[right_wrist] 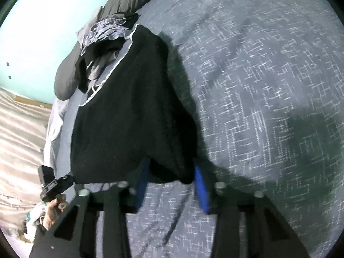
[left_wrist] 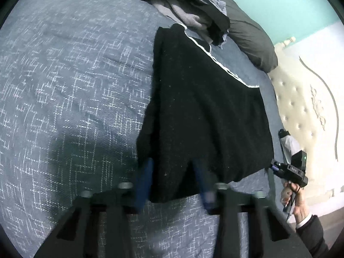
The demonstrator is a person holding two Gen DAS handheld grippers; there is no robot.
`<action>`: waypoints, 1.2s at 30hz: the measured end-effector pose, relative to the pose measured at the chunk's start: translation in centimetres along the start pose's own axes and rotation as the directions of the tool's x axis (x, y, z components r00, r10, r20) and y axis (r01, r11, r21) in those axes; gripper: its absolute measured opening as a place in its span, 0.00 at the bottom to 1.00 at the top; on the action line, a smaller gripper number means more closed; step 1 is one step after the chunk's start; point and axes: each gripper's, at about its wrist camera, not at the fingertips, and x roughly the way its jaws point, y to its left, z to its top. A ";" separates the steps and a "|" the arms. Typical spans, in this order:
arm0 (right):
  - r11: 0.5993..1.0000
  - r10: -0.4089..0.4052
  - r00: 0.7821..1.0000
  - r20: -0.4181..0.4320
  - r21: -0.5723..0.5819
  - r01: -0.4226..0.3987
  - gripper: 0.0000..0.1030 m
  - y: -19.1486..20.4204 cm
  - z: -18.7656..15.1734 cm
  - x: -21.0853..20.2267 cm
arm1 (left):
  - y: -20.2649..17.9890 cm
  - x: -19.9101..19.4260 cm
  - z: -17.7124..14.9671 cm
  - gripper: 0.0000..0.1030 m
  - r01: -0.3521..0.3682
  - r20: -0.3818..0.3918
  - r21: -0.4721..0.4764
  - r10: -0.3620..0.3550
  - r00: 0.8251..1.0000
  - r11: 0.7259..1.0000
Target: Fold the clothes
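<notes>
A black garment with a thin white trim lies stretched away from me on the blue-grey bedcover. Its near edge is bunched between the blue fingers of my left gripper, which is shut on the cloth. In the right wrist view the same garment has its other near corner pinched in my right gripper, and it casts a shadow on the cover. Each view shows the other gripper at the garment's far corner: the right gripper and the left gripper, each held by a hand.
A heap of black and grey clothes lies beyond the garment, against a dark grey pillow. A cream tufted headboard stands at the right under a teal wall. The bedcover spreads wide on the other side.
</notes>
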 end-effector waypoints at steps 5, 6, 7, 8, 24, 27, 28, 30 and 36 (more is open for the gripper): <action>0.999 -0.029 0.999 0.020 -0.026 0.030 0.10 0.5 0.2 -0.3 | -0.2 -0.6 0.4 0.07 0.002 0.013 0.011 -0.002 1.000 1.000; 0.999 -0.032 0.999 0.027 -0.033 0.033 0.09 0.7 0.3 -0.5 | -0.3 -0.9 0.6 0.07 0.001 0.021 0.016 -0.001 1.000 1.000; 0.999 -0.031 0.999 0.036 -0.037 0.032 0.08 0.8 0.4 -0.7 | -0.3 -1.4 0.7 0.06 0.001 0.033 0.020 -0.002 0.999 1.000; 0.999 -0.029 0.998 0.051 -0.044 0.031 0.08 1.1 0.7 -1.2 | -0.3 -1.8 0.9 0.06 0.001 0.045 0.024 -0.002 0.999 1.000; 0.999 0.010 0.998 0.060 0.042 -0.013 0.08 -0.5 0.3 -0.8 | 1.5 -1.6 0.3 0.11 0.043 0.029 -0.052 -0.041 0.999 0.998; 0.998 0.020 0.998 0.058 0.064 -0.024 0.12 -0.7 0.2 -0.7 | 1.5 -1.7 0.4 0.29 0.027 0.034 -0.044 -0.025 0.999 0.999; 0.997 0.022 0.998 0.057 0.070 -0.026 0.13 -0.8 0.2 -0.7 | 1.5 -1.7 0.4 0.36 0.028 0.037 -0.047 -0.027 0.999 0.998; 0.997 0.028 0.998 0.062 0.066 -0.032 0.14 -0.7 0.0 -0.8 | 1.7 -1.6 0.4 0.42 0.035 0.037 -0.059 -0.033 0.999 0.998; 0.998 0.030 0.997 0.069 0.059 -0.034 0.15 -0.7 -0.3 -0.7 | 1.9 -0.7 0.2 0.50 0.079 0.023 -0.084 -0.078 0.997 0.993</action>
